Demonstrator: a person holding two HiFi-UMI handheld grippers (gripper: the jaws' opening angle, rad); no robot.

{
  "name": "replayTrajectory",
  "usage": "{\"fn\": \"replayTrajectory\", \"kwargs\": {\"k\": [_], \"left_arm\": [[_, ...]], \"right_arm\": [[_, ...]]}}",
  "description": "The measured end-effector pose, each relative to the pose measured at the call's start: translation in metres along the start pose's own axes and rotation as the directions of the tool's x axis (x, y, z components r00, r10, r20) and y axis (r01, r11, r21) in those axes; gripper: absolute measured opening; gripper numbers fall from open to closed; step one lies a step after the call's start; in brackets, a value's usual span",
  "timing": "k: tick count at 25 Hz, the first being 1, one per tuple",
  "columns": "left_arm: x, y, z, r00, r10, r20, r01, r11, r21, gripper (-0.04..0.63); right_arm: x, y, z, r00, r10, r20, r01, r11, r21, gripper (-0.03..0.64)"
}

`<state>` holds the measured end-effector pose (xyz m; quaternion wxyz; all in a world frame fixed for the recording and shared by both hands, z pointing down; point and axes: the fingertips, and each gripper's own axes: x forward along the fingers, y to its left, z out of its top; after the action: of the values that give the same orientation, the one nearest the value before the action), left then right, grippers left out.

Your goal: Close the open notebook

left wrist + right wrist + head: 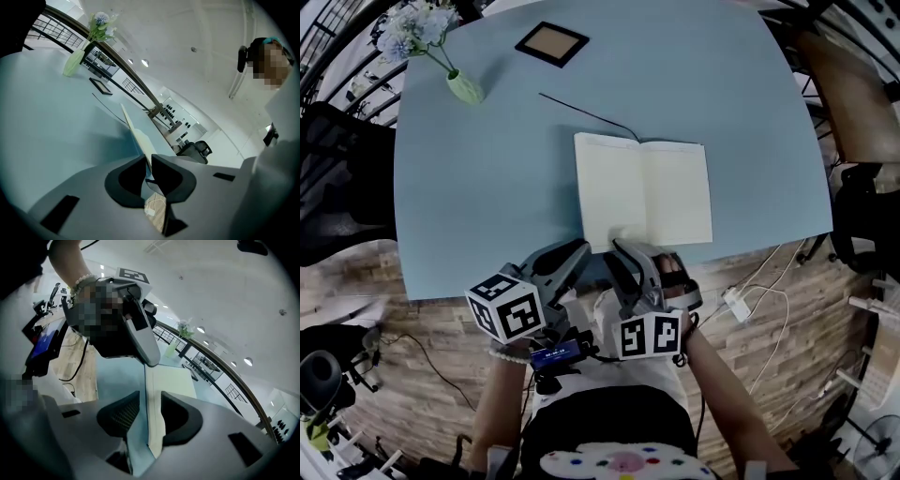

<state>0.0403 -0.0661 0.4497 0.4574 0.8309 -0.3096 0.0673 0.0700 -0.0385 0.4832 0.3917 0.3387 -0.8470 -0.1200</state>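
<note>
The open notebook (642,192) lies with its cream pages up on the blue table (487,187), close to the near edge. My left gripper (581,247) has its jaws shut on the near edge of the notebook's left half; in the left gripper view the leaf (135,133) runs edge-on out of the narrow gap of that gripper (148,160). Just to its right, my right gripper (630,251) is open. In the right gripper view the notebook's edge (171,380) lies between the wide jaws of this gripper (150,401), untouched by either pad, and the left gripper (140,345) is right ahead.
A green vase of flowers (464,86) and a black picture frame (551,43) stand at the table's far side. A thin dark cord (586,112) runs from the notebook's top edge. Dark chairs flank the table. Cables and a white adapter (736,302) lie on the wooden floor.
</note>
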Motion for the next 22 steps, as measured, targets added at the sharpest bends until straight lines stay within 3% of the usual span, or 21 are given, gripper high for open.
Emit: {"fn": "replayTrajectory", "kwargs": {"k": [7, 12, 22], "left_arm": [[0.010, -0.027, 0.009, 0.997, -0.077, -0.015, 0.077, 0.995, 0.059, 0.052], [0.018, -0.045, 0.013, 0.991, -0.127, -0.041, 0.131, 0.985, 0.109, 0.055], [0.016, -0.077, 0.029, 0.982, -0.184, -0.049, 0.191, 0.952, 0.239, 0.057]], "right_arm": [[-0.006, -0.014, 0.017, 0.998, -0.056, 0.043, 0.052, 0.995, 0.086, 0.150], [-0.018, -0.031, 0.013, 0.993, -0.107, 0.051, 0.097, 0.980, 0.171, 0.082], [-0.040, -0.054, -0.004, 0.982, -0.188, 0.029, 0.161, 0.903, 0.399, 0.057]]}}
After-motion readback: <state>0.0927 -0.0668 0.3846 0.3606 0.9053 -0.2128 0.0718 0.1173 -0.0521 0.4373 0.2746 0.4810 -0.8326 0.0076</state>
